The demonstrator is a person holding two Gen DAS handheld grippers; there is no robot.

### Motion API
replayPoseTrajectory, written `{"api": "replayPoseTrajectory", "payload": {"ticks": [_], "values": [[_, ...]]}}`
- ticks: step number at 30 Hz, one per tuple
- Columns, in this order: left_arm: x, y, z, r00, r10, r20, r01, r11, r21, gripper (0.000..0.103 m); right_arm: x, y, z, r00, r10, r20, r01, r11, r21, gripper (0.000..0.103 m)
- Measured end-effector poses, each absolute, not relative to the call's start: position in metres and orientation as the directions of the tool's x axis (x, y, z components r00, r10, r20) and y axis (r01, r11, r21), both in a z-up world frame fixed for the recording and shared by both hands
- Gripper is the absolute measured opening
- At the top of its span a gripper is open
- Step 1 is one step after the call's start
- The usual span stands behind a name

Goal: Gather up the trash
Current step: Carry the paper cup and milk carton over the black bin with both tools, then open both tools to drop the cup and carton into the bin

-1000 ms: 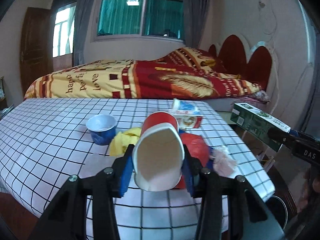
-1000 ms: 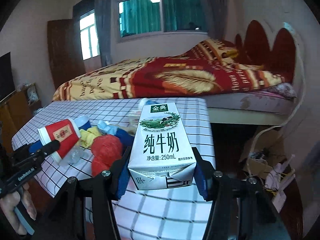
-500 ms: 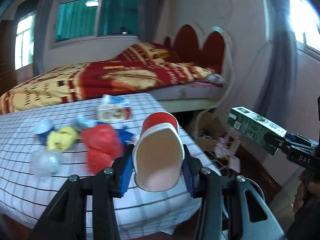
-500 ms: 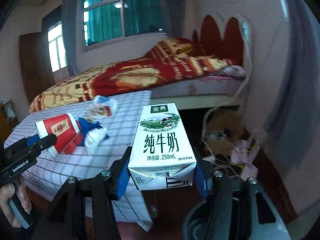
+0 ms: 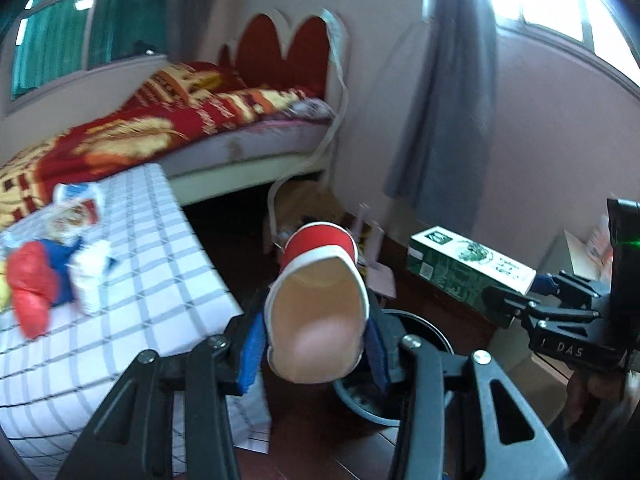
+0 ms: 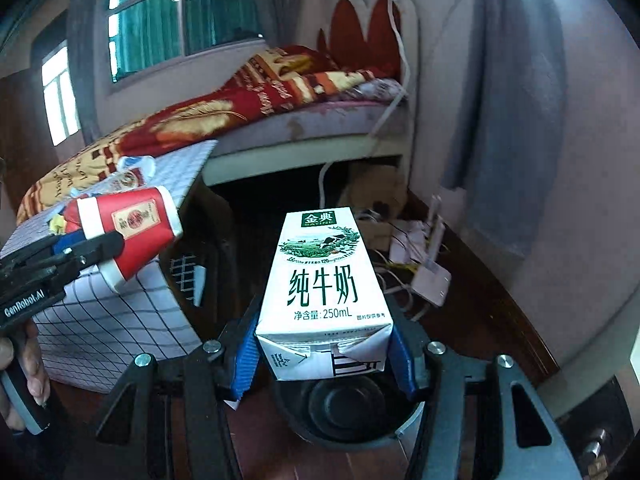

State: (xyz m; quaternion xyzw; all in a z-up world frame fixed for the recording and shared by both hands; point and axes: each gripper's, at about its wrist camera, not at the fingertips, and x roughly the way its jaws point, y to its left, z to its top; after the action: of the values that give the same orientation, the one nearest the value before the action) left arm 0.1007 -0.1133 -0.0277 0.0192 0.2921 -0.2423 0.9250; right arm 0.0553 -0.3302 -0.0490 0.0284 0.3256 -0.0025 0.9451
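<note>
My left gripper (image 5: 316, 348) is shut on a red and white paper cup (image 5: 318, 304), open end toward the camera, held over the floor past the table's corner. The cup also shows in the right wrist view (image 6: 128, 232). My right gripper (image 6: 324, 350) is shut on a white and green 250 mL milk carton (image 6: 326, 284), seen from the side in the left wrist view (image 5: 468, 272). A dark round trash bin (image 6: 348, 412) stands on the floor right below the carton; its rim shows behind the cup (image 5: 424, 332).
The checked-cloth table (image 5: 152, 280) at left holds more trash: a red crumpled bag (image 5: 32, 284), blue and white wrappers (image 5: 86, 264). A bed (image 6: 280, 92) stands behind. Cables and a white power strip (image 6: 428, 276) lie on the wooden floor by the wall and curtain (image 5: 444, 100).
Both grippers have swung right, away from the table and down toward the floor, each keeping its item. The bin has come into view under them.
</note>
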Motion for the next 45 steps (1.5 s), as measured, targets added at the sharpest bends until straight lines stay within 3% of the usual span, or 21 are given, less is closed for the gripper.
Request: {"api": "replayPoseTrajectory", "payload": {"ticks": [20, 23, 25, 27, 28, 36, 45], "values": [[0.126, -0.202, -0.123, 0.451, -0.498, -0.741, 0.583, 0.793, -0.179, 0.046, 0.069, -0.390, -0.150, 0.623, 0.066, -0.779, -0.003, 0.997, 0.082, 0.058], [0.134, -0.210, -0.133, 0.412, -0.501, -0.761, 0.589, 0.784, -0.197, 0.057, 0.081, -0.392, -0.163, 0.597, 0.082, -0.798, -0.016, 0.996, 0.091, 0.058], [0.141, -0.214, -0.143, 0.371, -0.501, -0.782, 0.583, 0.781, -0.223, 0.085, 0.091, -0.396, -0.178, 0.564, 0.085, -0.822, -0.026, 0.996, 0.085, 0.060], [0.145, -0.215, -0.152, 0.382, -0.456, -0.804, 0.543, 0.815, -0.204, 0.097, 0.099, -0.402, -0.196, 0.520, 0.037, -0.853, 0.011, 0.999, 0.050, 0.099], [0.147, -0.213, -0.155, 0.388, -0.436, -0.812, 0.520, 0.831, -0.198, 0.099, 0.099, -0.407, -0.203, 0.516, 0.037, -0.856, 0.024, 0.998, 0.058, 0.100], [0.144, -0.204, -0.165, 0.454, -0.323, -0.830, 0.447, 0.889, -0.101, 0.102, 0.097, -0.431, -0.208, 0.501, -0.047, -0.864, 0.137, 0.990, 0.025, 0.103], [0.140, -0.198, -0.148, 0.509, -0.319, -0.799, 0.434, 0.897, -0.083, 0.102, 0.097, -0.422, -0.186, 0.549, -0.048, -0.835, 0.139, 0.990, 0.034, 0.103]]}}
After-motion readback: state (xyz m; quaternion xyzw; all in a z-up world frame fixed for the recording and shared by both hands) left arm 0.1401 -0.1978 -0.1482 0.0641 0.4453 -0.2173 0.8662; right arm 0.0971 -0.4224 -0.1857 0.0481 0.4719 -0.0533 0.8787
